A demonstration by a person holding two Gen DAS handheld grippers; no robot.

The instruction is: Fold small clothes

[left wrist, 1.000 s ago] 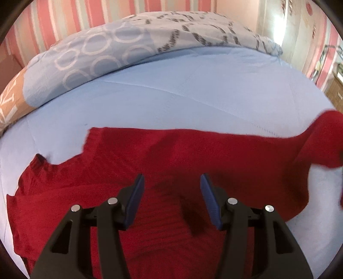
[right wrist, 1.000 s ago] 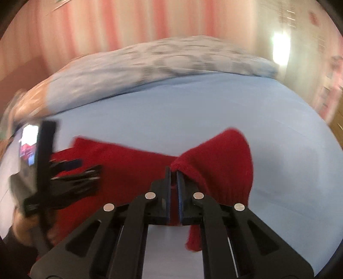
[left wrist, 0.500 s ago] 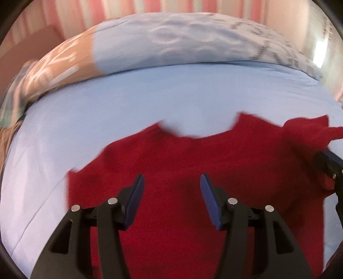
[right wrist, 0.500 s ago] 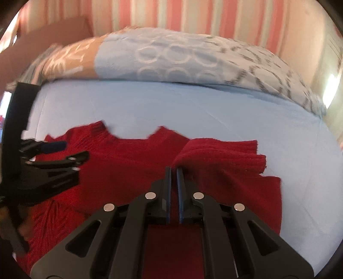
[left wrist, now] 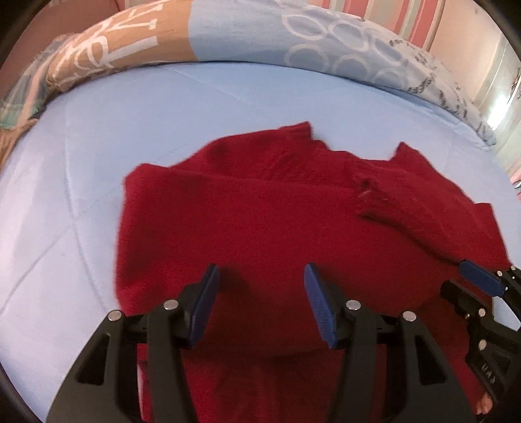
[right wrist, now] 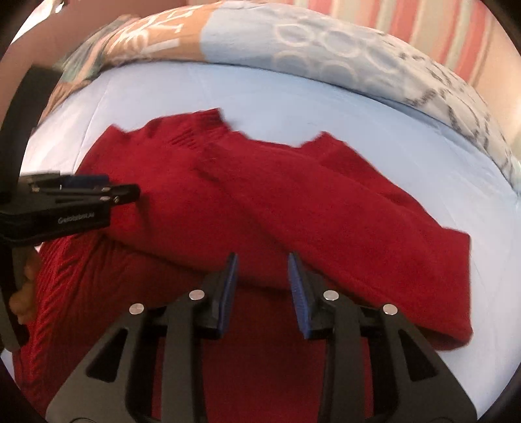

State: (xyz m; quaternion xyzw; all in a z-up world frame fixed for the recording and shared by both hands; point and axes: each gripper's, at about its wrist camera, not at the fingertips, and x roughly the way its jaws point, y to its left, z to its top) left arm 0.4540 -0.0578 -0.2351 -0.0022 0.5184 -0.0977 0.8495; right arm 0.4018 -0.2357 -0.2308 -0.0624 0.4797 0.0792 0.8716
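Note:
A red knit sweater (left wrist: 260, 221) lies on the light blue bed sheet (left wrist: 146, 107), with both sleeves folded in across its body. It also shows in the right wrist view (right wrist: 293, 201). My left gripper (left wrist: 260, 299) is open and empty, just above the sweater's lower body. It appears side-on at the left of the right wrist view (right wrist: 97, 190). My right gripper (right wrist: 263, 289) is open and empty, hovering over the sweater near the folded right sleeve (right wrist: 342, 208). Its blue pad shows at the right edge of the left wrist view (left wrist: 478, 279).
A patterned blue, white and tan duvet (left wrist: 228, 35) is bunched along the far side of the bed, also in the right wrist view (right wrist: 293, 35). A pink striped wall (right wrist: 423, 22) stands behind. Bare sheet (right wrist: 488, 293) lies right of the sweater.
My right gripper carried the right sleeve leftwards across the sweater, laid it on the body and opened. My left gripper stayed open and shifted over the sweater.

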